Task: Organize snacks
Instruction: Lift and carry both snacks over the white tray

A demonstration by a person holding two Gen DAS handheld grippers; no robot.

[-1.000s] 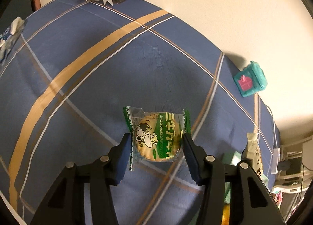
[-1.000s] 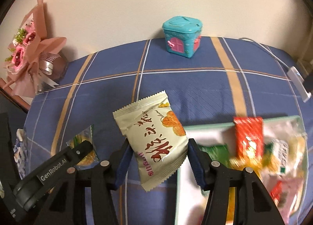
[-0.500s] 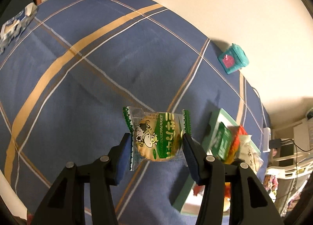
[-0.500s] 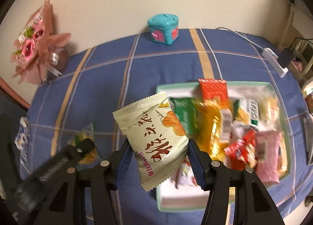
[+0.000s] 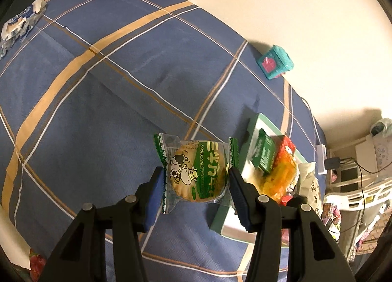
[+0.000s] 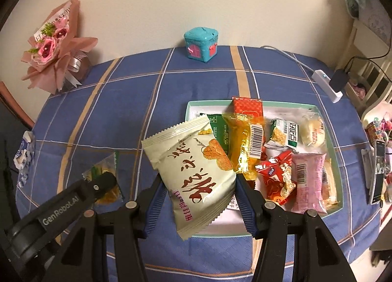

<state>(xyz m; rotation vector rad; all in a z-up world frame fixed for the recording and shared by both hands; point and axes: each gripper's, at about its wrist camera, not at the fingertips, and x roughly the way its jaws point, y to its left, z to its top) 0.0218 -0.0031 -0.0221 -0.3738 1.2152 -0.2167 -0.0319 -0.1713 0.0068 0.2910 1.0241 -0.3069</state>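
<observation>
Left gripper [image 5: 196,179]: jaws partly closed, blue pads clamped on both sides of a clear-and-green wrapped round cracker with a cow print [image 5: 196,174]. Cracker is off the table, just left of the pale green shallow tray [image 5: 254,125].

Right gripper [image 6: 198,189]: jaws partly closed, pinching a cream foil snack bag with red lettering [image 6: 193,169] by its lower half. Bag hangs tilted over the tray's [image 6: 340,179] near-left corner, covering part of it.

Tray contents: green packet [image 6: 219,130], orange-yellow clear packet [image 6: 241,145], red square packet [image 6: 247,107], red-and-white twisted packet [image 6: 276,174], pink packet [image 6: 308,181], plus several paler ones.

Surface: blue cloth with tan and white plaid stripes [image 6: 122,110] on a table against a cream wall.

Around the tray: teal house-shaped box with pink doors [image 6: 201,43] behind it at the wall; pink wrapped flower bouquet [image 6: 52,44] far left of it; crumpled blue-and-white wrapper [image 6: 23,154] at the cloth's left edge; white power strip [image 6: 327,82] behind and to its right.
</observation>
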